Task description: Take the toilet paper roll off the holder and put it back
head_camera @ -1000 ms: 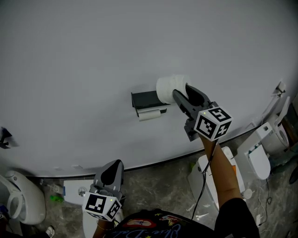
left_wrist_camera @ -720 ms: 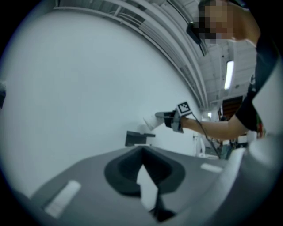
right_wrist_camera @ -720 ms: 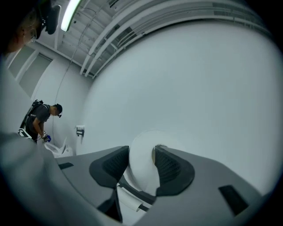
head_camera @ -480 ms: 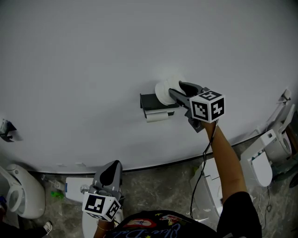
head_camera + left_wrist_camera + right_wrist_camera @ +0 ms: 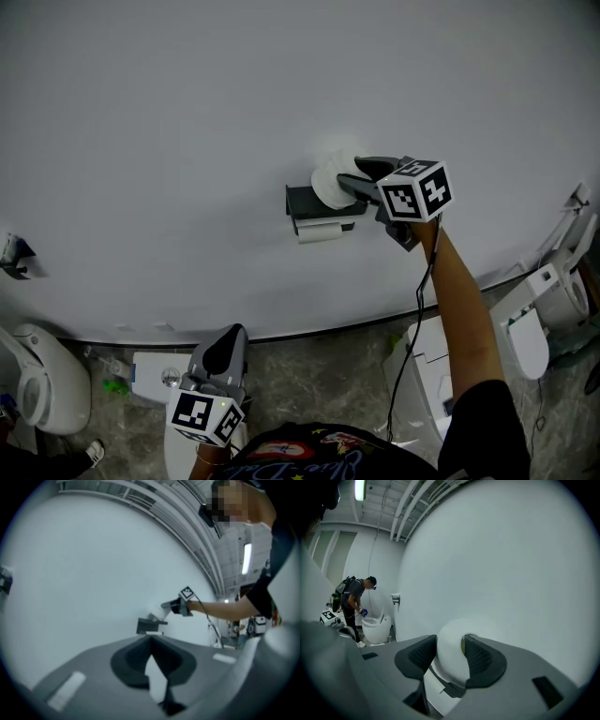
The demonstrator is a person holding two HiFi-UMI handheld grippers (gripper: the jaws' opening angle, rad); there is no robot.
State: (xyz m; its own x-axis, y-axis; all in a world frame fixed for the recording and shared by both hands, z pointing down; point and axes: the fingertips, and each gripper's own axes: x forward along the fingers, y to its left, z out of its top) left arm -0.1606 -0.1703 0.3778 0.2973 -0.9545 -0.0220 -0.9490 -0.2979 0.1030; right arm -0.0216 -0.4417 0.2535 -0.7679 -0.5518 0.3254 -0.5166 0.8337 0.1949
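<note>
The white toilet paper roll (image 5: pixel 326 180) is at the black wall holder (image 5: pixel 302 201), against its right end. My right gripper (image 5: pixel 349 172) reaches in from the right and is shut on the roll. In the right gripper view the roll (image 5: pixel 451 660) fills the gap between the two dark pads (image 5: pixel 478 658), and a dark bar of the holder (image 5: pixel 451 689) crosses below it. My left gripper (image 5: pixel 231 334) hangs low by the floor, far from the holder, with its jaws together and nothing in them. The left gripper view shows the holder (image 5: pixel 145 626) and the roll (image 5: pixel 158 613) far off.
The curved white wall (image 5: pixel 187 141) carries a second fitting (image 5: pixel 11 255) at the far left. Toilets stand on the floor at the left (image 5: pixel 37 389) and the right (image 5: pixel 536 314). A person (image 5: pixel 350 603) bends over another toilet (image 5: pixel 375 627) in the distance.
My right gripper has carried the roll left, from beside the holder's end onto it. The left gripper has stayed where it was.
</note>
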